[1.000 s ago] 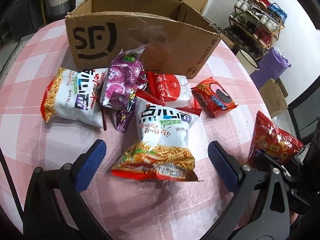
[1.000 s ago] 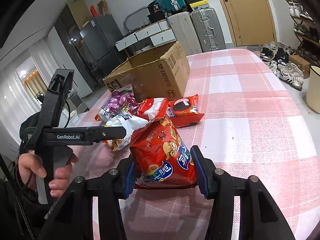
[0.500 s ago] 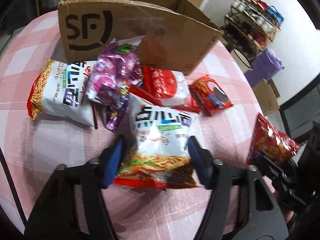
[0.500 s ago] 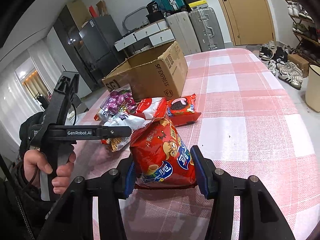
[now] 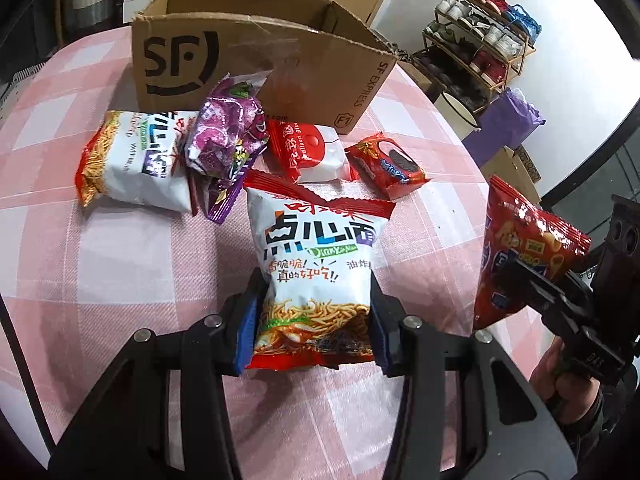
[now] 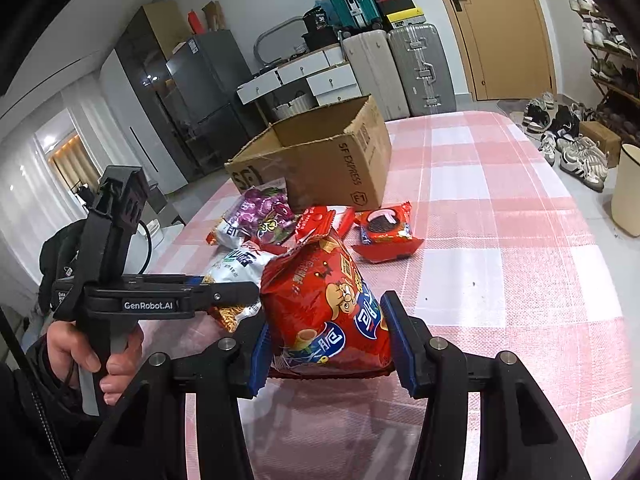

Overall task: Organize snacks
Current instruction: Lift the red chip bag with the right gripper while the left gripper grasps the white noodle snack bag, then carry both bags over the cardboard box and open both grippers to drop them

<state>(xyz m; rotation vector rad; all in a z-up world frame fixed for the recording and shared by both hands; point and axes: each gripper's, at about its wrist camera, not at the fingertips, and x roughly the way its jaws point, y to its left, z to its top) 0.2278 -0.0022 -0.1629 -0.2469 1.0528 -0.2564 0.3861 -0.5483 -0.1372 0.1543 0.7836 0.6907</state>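
L wrist, grip: left gripper (image 5: 314, 322) jaws just closed in, pads pressing noodle bag (image 5: 318, 276) at its lower sides.
L wrist, hidden: bag's bottom edge sits betw. fingers; purple pack (image 5: 226, 136) covers part of 2nd noodle bag (image 5: 130, 158).
L wrist, count: ahead of tool 2 noodle bags, 1 purple, 1 red-white pack (image 5: 308, 152), 1 cookie pack (image 5: 386, 164); cardboard box (image 5: 256, 60) beyond, open top.
R wrist, grip: right gripper (image 6: 326, 344) clamped tight on red snack bag (image 6: 328, 312), off the checked table (image 6: 500, 272).
R wrist, hidden: box inside not visible; hand (image 6: 92, 354) partly cut off, left of tool.
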